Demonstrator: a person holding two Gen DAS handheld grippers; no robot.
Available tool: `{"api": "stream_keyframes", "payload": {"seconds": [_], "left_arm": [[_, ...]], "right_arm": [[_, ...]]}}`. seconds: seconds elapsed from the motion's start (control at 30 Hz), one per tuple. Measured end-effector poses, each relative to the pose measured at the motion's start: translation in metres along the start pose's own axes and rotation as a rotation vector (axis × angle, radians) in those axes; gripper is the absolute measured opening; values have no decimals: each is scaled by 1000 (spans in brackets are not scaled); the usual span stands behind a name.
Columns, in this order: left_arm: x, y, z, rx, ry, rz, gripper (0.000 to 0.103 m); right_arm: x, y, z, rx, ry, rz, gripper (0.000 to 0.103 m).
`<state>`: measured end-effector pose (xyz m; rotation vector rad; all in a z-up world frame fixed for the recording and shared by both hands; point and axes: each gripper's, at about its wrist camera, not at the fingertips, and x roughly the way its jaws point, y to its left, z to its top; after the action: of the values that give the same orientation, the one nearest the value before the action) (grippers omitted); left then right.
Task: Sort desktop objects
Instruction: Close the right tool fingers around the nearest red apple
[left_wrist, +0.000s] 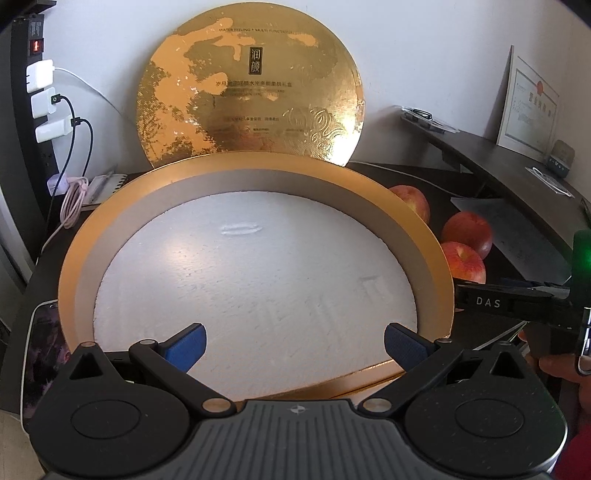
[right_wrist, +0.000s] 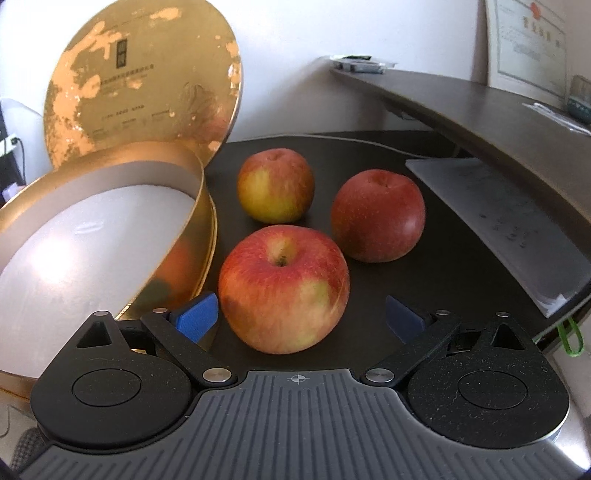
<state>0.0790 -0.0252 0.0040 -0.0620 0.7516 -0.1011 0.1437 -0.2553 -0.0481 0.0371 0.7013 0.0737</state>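
Observation:
Three red-yellow apples lie on the dark desk to the right of a round gold box (right_wrist: 110, 155). The nearest apple (right_wrist: 284, 288) sits between the fingers of my right gripper (right_wrist: 299, 319), which is open; neither blue pad presses on it. Behind it are a second apple (right_wrist: 275, 184) and a darker third apple (right_wrist: 376, 216). My left gripper (left_wrist: 293, 347) is open with nothing in it, over the front rim of the gold box (left_wrist: 255, 166), whose inside shows only white foam (left_wrist: 251, 258). In the left wrist view the apples (left_wrist: 467, 232) show past the box's right side.
The gold lid (left_wrist: 251, 85) leans on the wall behind the box. A phone (left_wrist: 40, 354) lies at the box's left, near a pink cable (left_wrist: 74, 199) and a power strip (left_wrist: 37, 74). Papers (right_wrist: 498, 221) and a raised shelf (right_wrist: 480, 107) border the apples' right side.

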Motion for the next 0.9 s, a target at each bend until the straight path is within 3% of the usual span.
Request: {"api": "stream_keyframes", "payload": {"seconds": [0.53, 0.7, 0.9], "left_arm": [[8, -3, -2, -2, 38, 33, 102], [7, -4, -2, 1, 37, 46, 102], [6, -5, -2, 1, 39, 54, 102]], "right_arm": [[27, -14, 0, -210, -46, 214, 100], [38, -16, -1, -250, -58, 242, 100], [43, -19, -1, -244, -55, 275, 91]]}}
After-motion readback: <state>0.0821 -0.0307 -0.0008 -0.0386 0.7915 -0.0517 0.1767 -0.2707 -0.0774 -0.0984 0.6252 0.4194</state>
